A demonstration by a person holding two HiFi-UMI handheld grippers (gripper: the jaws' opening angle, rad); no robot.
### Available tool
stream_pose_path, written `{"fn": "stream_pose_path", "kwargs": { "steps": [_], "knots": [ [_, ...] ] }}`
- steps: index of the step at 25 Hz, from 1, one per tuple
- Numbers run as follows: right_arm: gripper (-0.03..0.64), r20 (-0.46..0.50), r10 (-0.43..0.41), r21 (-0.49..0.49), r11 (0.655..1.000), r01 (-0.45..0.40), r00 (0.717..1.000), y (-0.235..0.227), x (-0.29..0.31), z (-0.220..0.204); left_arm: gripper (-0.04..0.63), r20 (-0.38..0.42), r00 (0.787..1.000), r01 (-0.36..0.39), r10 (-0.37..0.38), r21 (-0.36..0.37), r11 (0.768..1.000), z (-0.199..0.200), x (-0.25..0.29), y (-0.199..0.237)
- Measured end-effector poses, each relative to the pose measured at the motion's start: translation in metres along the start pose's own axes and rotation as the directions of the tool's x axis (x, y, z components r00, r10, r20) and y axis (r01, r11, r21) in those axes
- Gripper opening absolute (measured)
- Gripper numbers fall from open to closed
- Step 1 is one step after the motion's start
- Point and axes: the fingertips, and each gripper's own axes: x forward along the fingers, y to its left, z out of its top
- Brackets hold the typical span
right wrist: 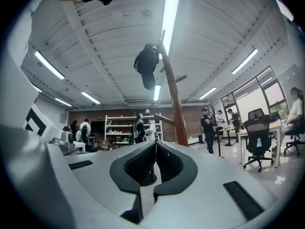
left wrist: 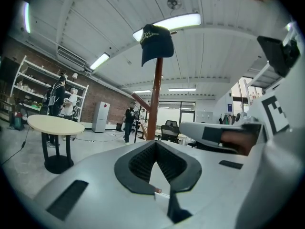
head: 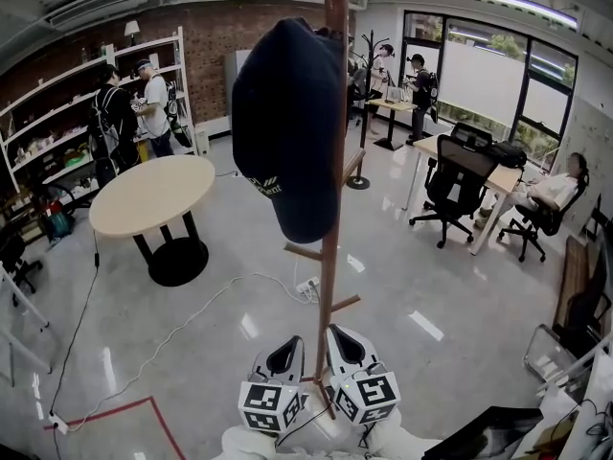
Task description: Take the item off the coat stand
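The dark navy fabric cap [head: 287, 123] hangs high on the brown wooden coat stand [head: 330, 286]. It drapes against the left side of the pole near the top, brim pointing down. Both claws are well below it and apart from it.

The left claw [head: 292, 343] and right claw [head: 337, 333] sit side by side at the bottom of the head view, one on each side of the pole and just beside it. In the left gripper view, the left claw's ribbed black pads meet at their tips with nothing between them. The right gripper view shows the right claw closed and empty in the same way.

Left of the stand, the glossy grey floor [head: 230, 286] lies open as far as the round pale-topped table [head: 153, 192]. A thin white cable [head: 182, 329] crosses this stretch, and a red tape line [head: 144, 408] marks the lower left corner. To the right, bare floor runs to a black office chair [head: 455, 185].

The upper edge of the head view cuts off the pole's top, and the claws' own bodies hide its base. Pale print on the cap is too small to read.

The cap looks soft, with a rounded crown. The pole is slim, with short slanted pegs. The claw shells are smooth pale grey plastic.
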Motion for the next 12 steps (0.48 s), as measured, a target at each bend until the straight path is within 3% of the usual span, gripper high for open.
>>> {"fn": "stream_pose_path", "kwargs": {
  "steps": [7, 12],
  "knots": [
    [0.011, 0.105, 0.086, -0.066, 0.995, -0.079, 0.991, 0.013, 0.023, 0.051, 0.002, 0.012, 1.000, 0.004, -0.004, 0.021, 1.000, 0.005, -0.001, 0.008],
    [0.011, 0.137, 0.109, -0.127, 0.988, -0.092, 0.985, 0.021, 0.034, 0.073, 0.002, 0.028, 1.000, -0.004, 0.003, 0.027, 1.000, 0.017, -0.002, 0.016]
  ]
}}
